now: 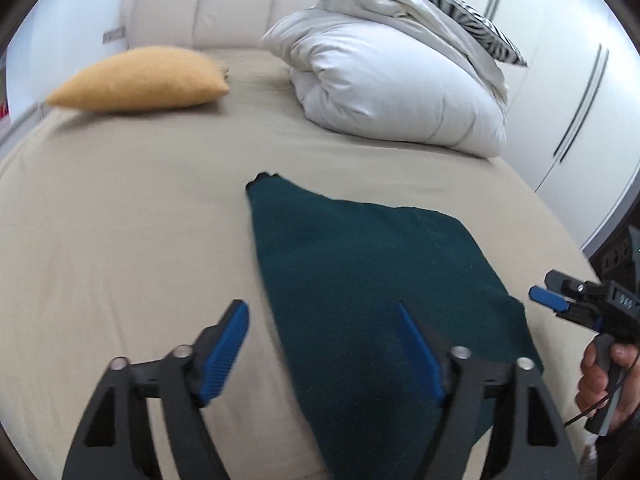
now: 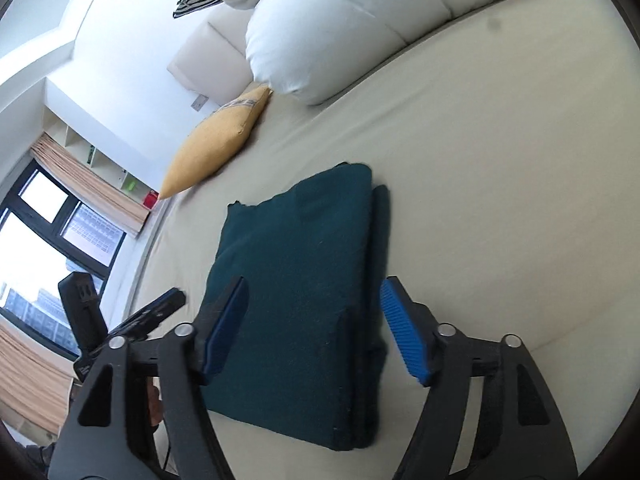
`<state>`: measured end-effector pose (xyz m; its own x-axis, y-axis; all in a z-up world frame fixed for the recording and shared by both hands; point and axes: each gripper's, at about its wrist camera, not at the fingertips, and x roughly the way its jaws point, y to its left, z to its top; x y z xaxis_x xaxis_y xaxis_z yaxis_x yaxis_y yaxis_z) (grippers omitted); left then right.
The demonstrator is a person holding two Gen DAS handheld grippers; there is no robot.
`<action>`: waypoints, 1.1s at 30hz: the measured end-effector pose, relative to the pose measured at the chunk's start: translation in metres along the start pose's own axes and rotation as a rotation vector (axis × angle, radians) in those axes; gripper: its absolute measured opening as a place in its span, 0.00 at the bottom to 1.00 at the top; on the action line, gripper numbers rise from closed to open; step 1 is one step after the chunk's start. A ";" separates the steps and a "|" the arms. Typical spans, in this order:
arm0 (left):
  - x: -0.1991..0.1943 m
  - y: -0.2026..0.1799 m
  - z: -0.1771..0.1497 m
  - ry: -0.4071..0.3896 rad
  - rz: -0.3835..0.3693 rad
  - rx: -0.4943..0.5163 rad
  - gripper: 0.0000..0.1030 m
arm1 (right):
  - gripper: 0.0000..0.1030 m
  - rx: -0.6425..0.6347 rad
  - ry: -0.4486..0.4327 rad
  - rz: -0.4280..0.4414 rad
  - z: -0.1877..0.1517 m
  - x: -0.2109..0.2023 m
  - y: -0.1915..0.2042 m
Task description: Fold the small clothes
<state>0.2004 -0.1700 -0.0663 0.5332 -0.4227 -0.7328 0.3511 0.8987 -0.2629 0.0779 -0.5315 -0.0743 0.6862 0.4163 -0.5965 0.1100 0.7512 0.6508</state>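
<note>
Folded green garment [image 2: 296, 280] on beige bed [image 1: 120, 220]; both grippers [image 1: 324, 354] [image 2: 316, 328] gape, holding nothing

Home bedroom, bed [image 1: 120, 220] with headboard [image 1: 200, 8], duvet [image 1: 392, 80], wardrobe [image 1: 560, 80], curtained window [image 2: 48, 224]

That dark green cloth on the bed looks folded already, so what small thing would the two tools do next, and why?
Probably draw both back and leave it. The dark green cloth lies flat on the beige sheet in a neat stacked rectangle. The left tool and right tool both stand open with nothing between the pads. If anything, one could nudge the layer that sticks out along one side.
</note>
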 end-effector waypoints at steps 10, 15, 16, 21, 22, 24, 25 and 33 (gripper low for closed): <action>0.052 0.011 -0.019 0.225 -0.156 -0.142 0.87 | 0.67 0.103 0.198 0.001 0.001 0.073 -0.016; 0.061 0.016 -0.011 0.244 -0.172 -0.182 0.70 | 0.46 0.070 0.283 -0.060 0.015 0.106 -0.004; 0.063 0.016 -0.010 0.255 -0.174 -0.188 0.69 | 0.41 0.063 0.297 -0.081 0.016 0.113 -0.003; 0.057 0.008 -0.005 0.269 -0.128 -0.144 0.52 | 0.27 -0.040 0.319 -0.214 0.016 0.125 0.022; 0.053 0.006 -0.006 0.265 -0.116 -0.131 0.49 | 0.26 -0.084 0.311 -0.255 0.014 0.125 0.032; 0.045 0.002 -0.003 0.259 -0.099 -0.109 0.43 | 0.23 -0.183 0.293 -0.348 0.008 0.126 0.056; 0.041 0.002 -0.003 0.259 -0.095 -0.107 0.42 | 0.22 -0.228 0.285 -0.390 0.007 0.119 0.064; -0.038 0.013 -0.013 0.174 0.004 -0.008 0.39 | 0.20 -0.434 0.191 -0.456 -0.024 0.095 0.155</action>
<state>0.1747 -0.1411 -0.0496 0.3934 -0.3932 -0.8310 0.3425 0.9015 -0.2644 0.1424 -0.3636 -0.0415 0.4949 0.0610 -0.8668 0.0322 0.9956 0.0884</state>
